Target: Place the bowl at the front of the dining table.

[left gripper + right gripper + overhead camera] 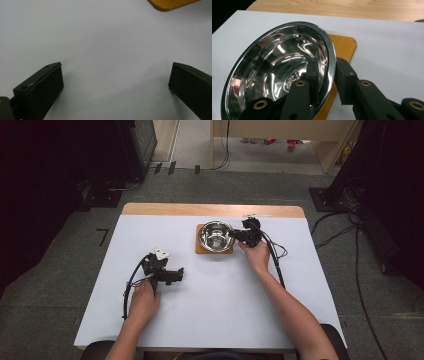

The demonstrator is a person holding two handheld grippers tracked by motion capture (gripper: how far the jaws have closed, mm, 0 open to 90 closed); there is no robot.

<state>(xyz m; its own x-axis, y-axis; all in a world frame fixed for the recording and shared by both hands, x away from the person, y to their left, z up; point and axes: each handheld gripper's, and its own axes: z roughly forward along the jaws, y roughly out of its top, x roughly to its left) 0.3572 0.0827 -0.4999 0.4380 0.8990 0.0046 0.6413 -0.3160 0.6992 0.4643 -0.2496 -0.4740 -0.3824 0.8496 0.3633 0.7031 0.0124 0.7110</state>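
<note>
Your right gripper (pixel 327 82) is clamping the steel bowl (pixel 279 67) by its near rim, one jaw inside, one outside, over the wooden board (pixel 344 45). Your left gripper (pixel 116 82) is idling wide open and empty, well apart on the worktop (pixel 225 310).

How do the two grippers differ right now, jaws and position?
The right gripper is shut on the steel bowl's rim, one jaw inside, one outside; the left gripper stands wide open with nothing between its jaws. The right sits at the wooden board; the left is over bare white table. Both are hand-held.
</note>
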